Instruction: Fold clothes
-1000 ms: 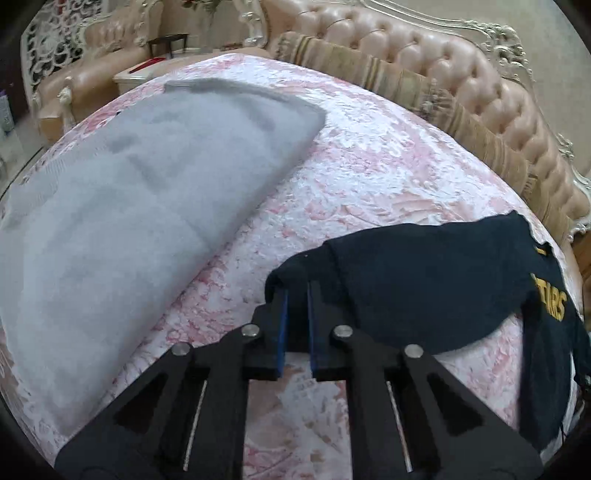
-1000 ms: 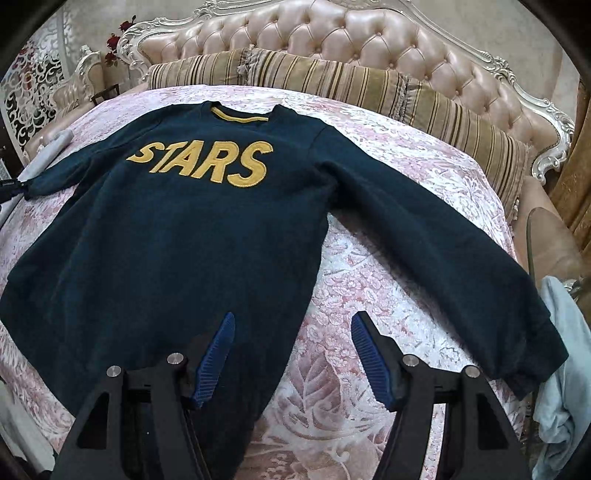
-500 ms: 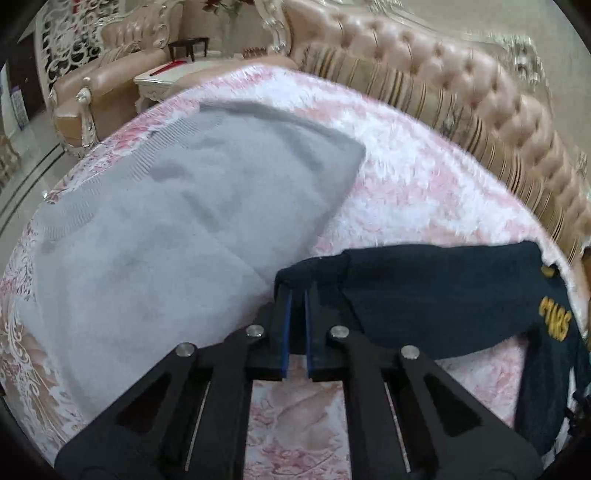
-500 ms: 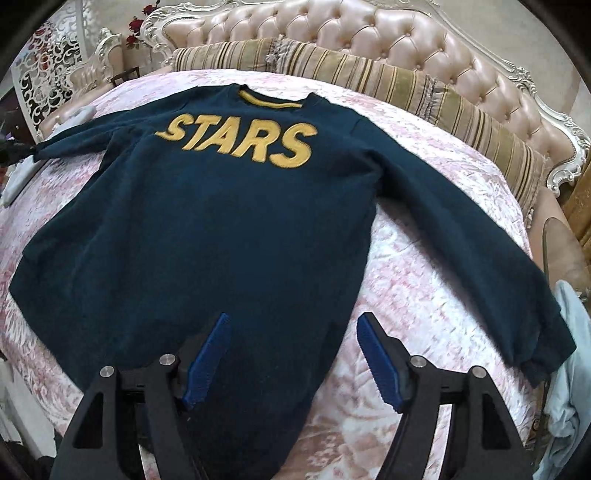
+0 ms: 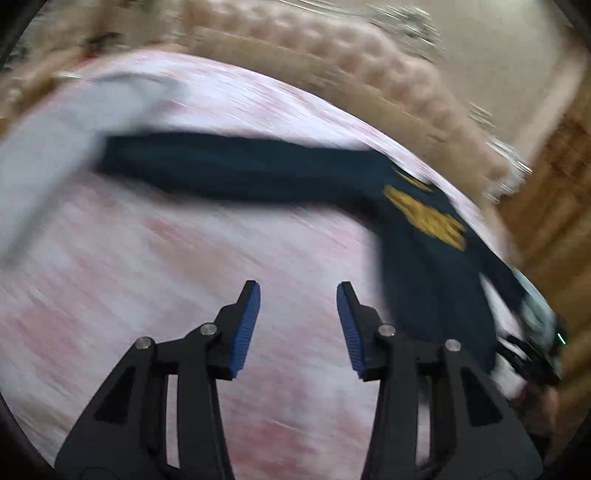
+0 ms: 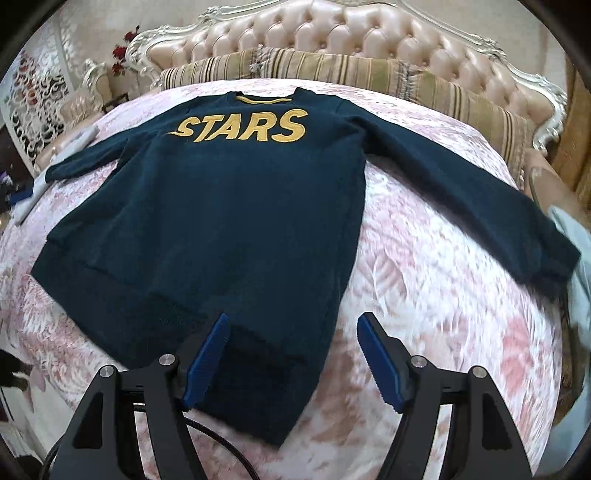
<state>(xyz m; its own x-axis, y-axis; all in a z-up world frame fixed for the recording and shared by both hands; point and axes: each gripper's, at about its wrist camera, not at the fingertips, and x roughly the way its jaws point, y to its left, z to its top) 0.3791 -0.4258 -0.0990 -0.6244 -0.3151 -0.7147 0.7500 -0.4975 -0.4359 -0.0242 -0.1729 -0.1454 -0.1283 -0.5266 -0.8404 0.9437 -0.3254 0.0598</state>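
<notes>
A dark navy sweatshirt (image 6: 229, 206) with yellow "STARS" lettering lies spread flat, front up, on the pink patterned bedspread (image 6: 436, 295), both sleeves stretched out sideways. My right gripper (image 6: 293, 332) hovers open above the sweatshirt's lower right hem corner, nothing pinched. In the blurred left wrist view, the sweatshirt's left sleeve (image 5: 236, 170) lies stretched across the bed. My left gripper (image 5: 298, 295) is over bare bedspread, well back from that sleeve; its jaws are opening with nothing between them.
A folded grey garment (image 5: 48, 155) lies at the bed's left side, beside the sleeve's cuff. Striped pillows (image 6: 332, 70) and a tufted headboard (image 6: 369, 33) run along the far edge. Pale blue cloth (image 6: 576, 266) hangs at the right edge.
My left gripper let go of the sleeve cuff, opened, and swung away from it toward the right. My right gripper shifted slightly right along the hem and stayed open.
</notes>
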